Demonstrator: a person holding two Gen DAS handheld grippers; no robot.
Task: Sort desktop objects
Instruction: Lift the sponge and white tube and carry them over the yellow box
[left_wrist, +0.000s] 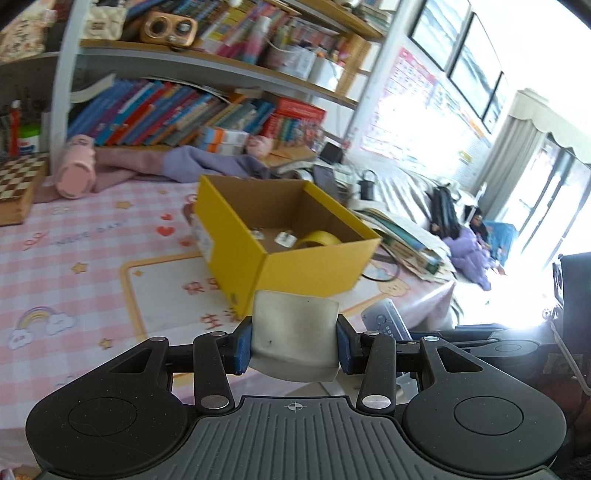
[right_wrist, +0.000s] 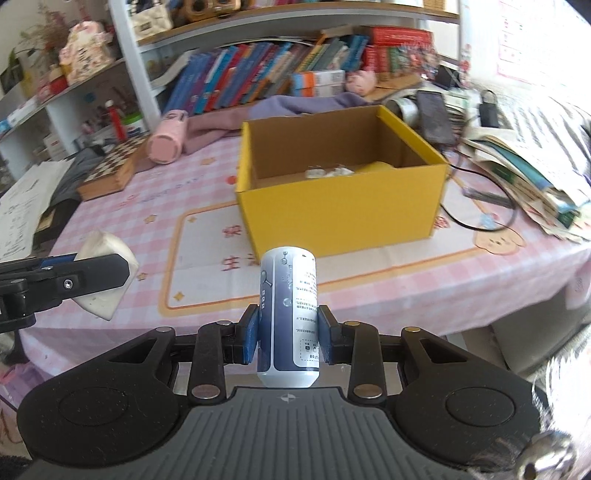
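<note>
While both tools hover over the near edge of the counter (right_wrist: 406, 266), each one carries something. The left tool (left_wrist: 294, 339) is clamped on a white block (left_wrist: 295, 332), its blue pads (left_wrist: 243, 343) pressing the block's two sides; in the right wrist view the same block (right_wrist: 107, 273) shows at the left edge, held above the pink checked cloth (right_wrist: 110, 218) that covers the counter. The right tool (right_wrist: 288, 332) is clamped on a blue and white can (right_wrist: 288, 314), which stands upright between the pads (right_wrist: 251, 332) with its printed label facing right.

Ahead of both tools sits an open yellow box (right_wrist: 343, 214) on a printed mat (right_wrist: 207, 266) laid over the cloth. Inside the box lie a roll of yellow tape (left_wrist: 319, 239) against the right-hand side and two small clear-wrapped items (left_wrist: 284, 236) near the middle of the floor; what they are cannot be told.

Behind the box lie a pink bottle (right_wrist: 168, 138) on its side, a purple cloth (right_wrist: 295, 105) and a wooden chessboard (right_wrist: 110, 170) at the far left. To the right of the box, a pile of papers and books (right_wrist: 528, 173) leans off toward the counter's edge, with a black cable (right_wrist: 476, 221) looping in front of it. Shelves of books (right_wrist: 266, 74) fill the wall behind.
</note>
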